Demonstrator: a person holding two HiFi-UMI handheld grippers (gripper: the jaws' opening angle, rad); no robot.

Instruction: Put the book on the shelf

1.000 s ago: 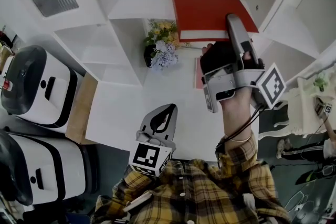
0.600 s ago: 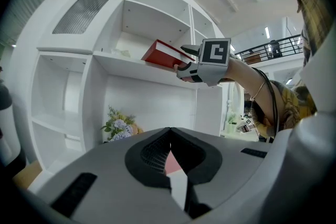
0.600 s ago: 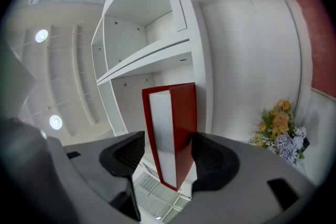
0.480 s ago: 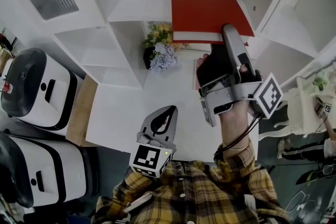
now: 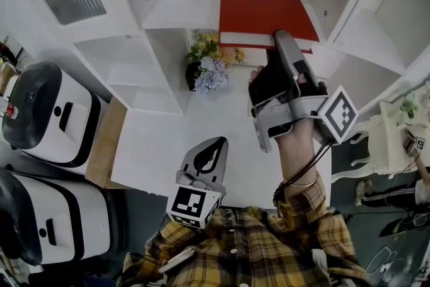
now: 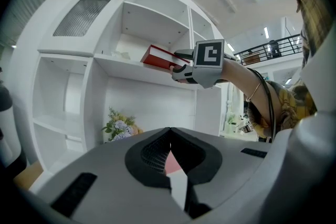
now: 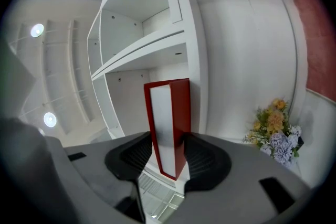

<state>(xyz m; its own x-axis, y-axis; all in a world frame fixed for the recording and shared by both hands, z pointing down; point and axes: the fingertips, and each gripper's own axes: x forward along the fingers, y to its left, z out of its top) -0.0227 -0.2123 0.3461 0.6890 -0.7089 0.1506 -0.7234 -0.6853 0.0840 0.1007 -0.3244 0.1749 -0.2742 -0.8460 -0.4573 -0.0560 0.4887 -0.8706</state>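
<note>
Head view: we read "Mobilier" on the red book, flat on the shelf, near end overhanging. Left gripper view: our left claw sits clenched, empty, level. Right gripper view: our right claw, angled upward, has just been closing and grasps the book.

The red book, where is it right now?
In the head view, the red book lies on the upper shelf, right of centre, above the flowers, its near edge between the jaws of the right gripper, which have just been closing.
</note>
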